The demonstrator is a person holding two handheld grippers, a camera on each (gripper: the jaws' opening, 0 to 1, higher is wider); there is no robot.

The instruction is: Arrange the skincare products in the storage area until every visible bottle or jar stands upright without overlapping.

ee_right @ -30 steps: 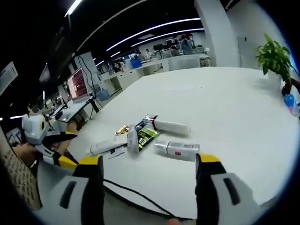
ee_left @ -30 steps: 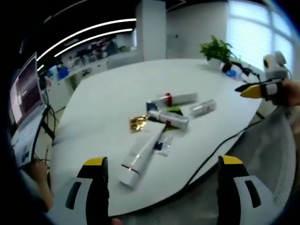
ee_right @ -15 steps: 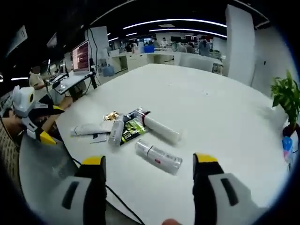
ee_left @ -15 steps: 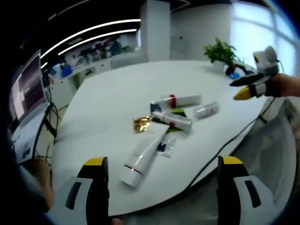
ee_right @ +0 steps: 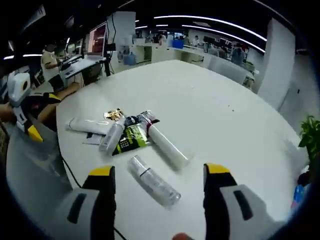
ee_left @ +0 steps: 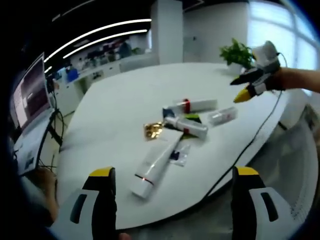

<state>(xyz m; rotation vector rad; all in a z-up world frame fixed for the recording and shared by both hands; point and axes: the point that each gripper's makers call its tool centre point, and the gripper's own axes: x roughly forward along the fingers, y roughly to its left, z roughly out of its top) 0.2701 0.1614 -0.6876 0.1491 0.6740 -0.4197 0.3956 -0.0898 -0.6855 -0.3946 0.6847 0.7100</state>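
I am holding both the left tongs [ee_left: 170, 200] and right tongs [ee_right: 157, 197] wide and empty above the white table [ee_right: 210, 115], where every tube [ee_left: 155, 165] and bottle [ee_right: 152, 181] is lying flat, long axes along the tabletop, clustered mid-table.

Smooth matt white table [ee_right: 210, 95], glossy plastic tubes [ee_left: 151, 169], crinkled gold foil packet [ee_left: 153, 130], clear bottle [ee_right: 152, 180]

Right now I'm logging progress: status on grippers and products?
Left gripper open, off the table edge. Right gripper open, above the clear bottle. Tubes lying flat, clustered. Black cable over the table edge.
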